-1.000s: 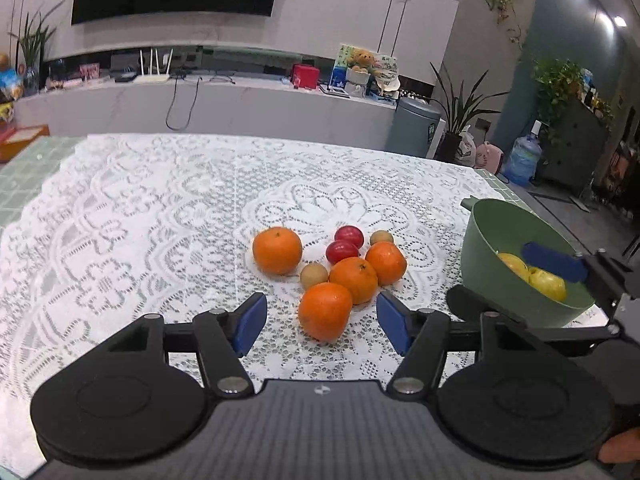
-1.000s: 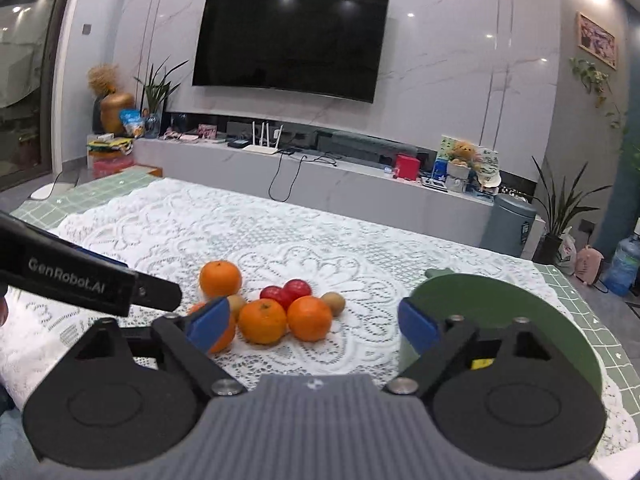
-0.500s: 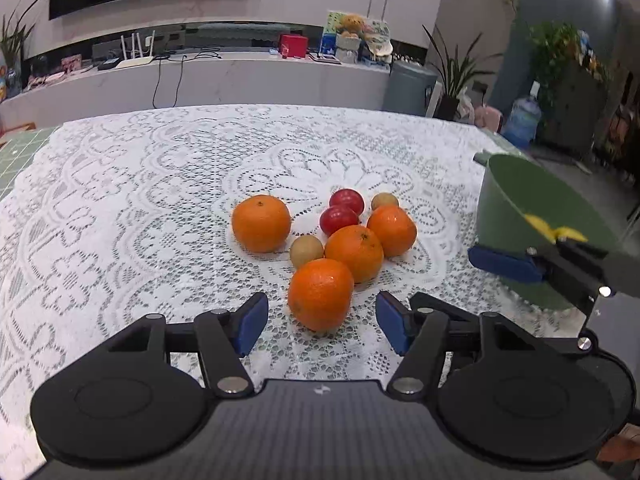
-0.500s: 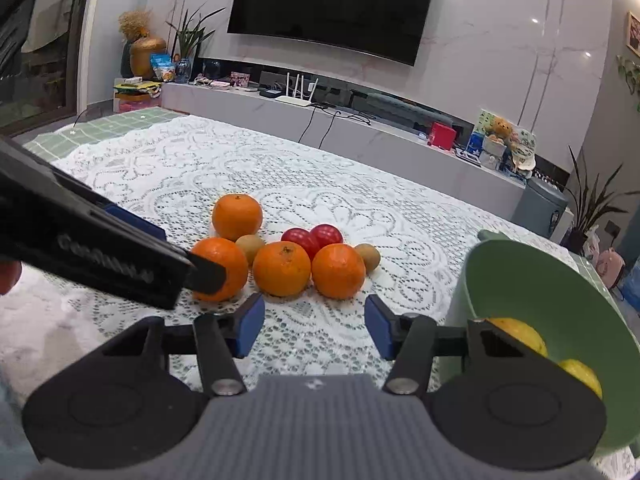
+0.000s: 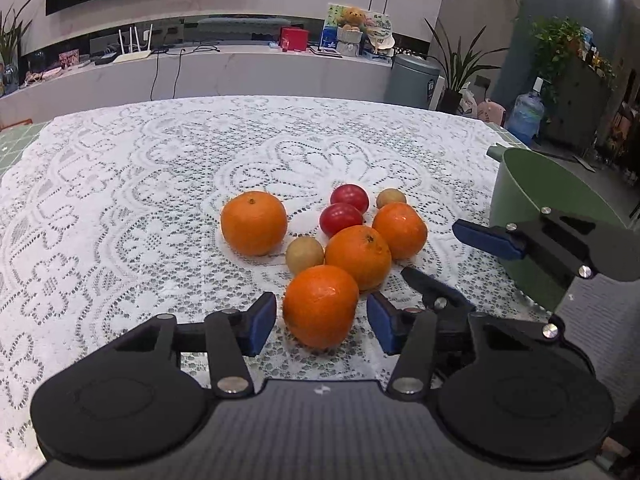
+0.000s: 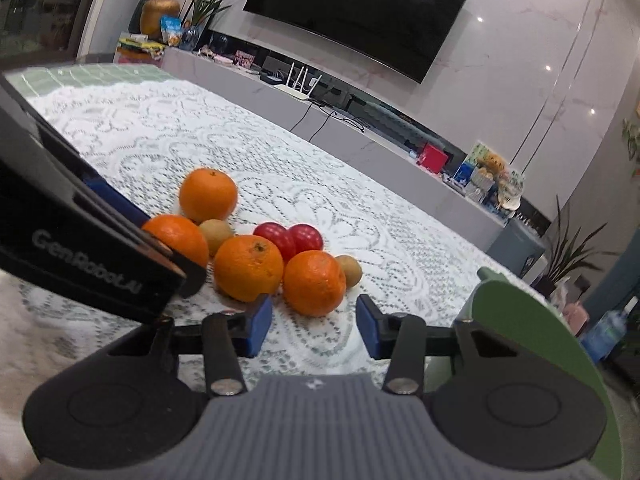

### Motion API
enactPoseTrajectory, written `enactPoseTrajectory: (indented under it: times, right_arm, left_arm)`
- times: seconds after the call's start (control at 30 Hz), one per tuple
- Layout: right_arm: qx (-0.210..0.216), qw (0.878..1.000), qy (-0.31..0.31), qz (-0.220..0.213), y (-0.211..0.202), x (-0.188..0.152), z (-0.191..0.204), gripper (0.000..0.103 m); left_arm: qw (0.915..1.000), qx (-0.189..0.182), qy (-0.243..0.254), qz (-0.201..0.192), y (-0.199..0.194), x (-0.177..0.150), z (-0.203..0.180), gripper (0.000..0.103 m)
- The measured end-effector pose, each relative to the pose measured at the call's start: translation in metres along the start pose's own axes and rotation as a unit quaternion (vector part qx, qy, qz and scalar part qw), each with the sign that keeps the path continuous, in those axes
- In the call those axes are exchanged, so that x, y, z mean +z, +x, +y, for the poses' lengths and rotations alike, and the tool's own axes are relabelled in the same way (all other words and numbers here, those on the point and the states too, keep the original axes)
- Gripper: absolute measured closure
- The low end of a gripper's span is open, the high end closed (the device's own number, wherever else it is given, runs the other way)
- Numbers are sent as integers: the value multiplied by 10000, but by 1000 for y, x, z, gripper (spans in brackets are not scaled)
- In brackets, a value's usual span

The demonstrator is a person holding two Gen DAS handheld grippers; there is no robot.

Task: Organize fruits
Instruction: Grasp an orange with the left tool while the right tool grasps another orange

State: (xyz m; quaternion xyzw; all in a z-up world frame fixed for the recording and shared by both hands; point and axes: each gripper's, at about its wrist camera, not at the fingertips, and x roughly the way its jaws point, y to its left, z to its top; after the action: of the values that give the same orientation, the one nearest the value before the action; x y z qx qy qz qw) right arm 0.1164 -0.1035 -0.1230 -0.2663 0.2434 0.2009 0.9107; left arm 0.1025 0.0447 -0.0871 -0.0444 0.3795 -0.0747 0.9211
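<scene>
Several oranges, two red fruits (image 5: 340,219) and two small brown fruits (image 5: 305,254) lie bunched on the lace cloth. My left gripper (image 5: 321,322) straddles the nearest orange (image 5: 320,306); its jaws are closing, with a thin gap showing at each pad. In the right wrist view this gripper (image 6: 160,246) comes in from the left around the same orange (image 6: 178,238). My right gripper (image 6: 314,328) has its jaws closing too, just short of another orange (image 6: 314,282) and not touching it. From the left wrist view, the right gripper (image 5: 434,250) reaches in beside the green bowl (image 5: 516,216).
The green bowl (image 6: 516,312) stands at the table's right edge, close to my right gripper. The white lace cloth (image 5: 120,208) covers the table, over a green checked cover (image 6: 100,76). Behind the table runs a low TV cabinet (image 5: 240,68) with clutter.
Both grippers have sunk toward the fruit pile and their jaws have narrowed. The left now has the near orange between its pads. The right has rolled and drawn close to another orange.
</scene>
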Motion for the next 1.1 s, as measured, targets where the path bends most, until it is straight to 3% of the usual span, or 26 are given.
enactPoseTrajectory:
  times: [0.3, 0.83, 1.1]
  right_arm:
    - [-80, 9990, -439, 68, 17, 1, 5, 63]
    - [-50, 9974, -705, -132, 33, 3, 7, 63]
    - [248, 9994, 143, -185, 31, 10, -11, 62]
  left_arm:
    - [9999, -96, -22, 127, 8, 1, 4, 56]
    - [9998, -24, -155, 102, 6, 4, 14, 57]
    - [9990, -35, -440, 44, 3, 8, 24, 57]
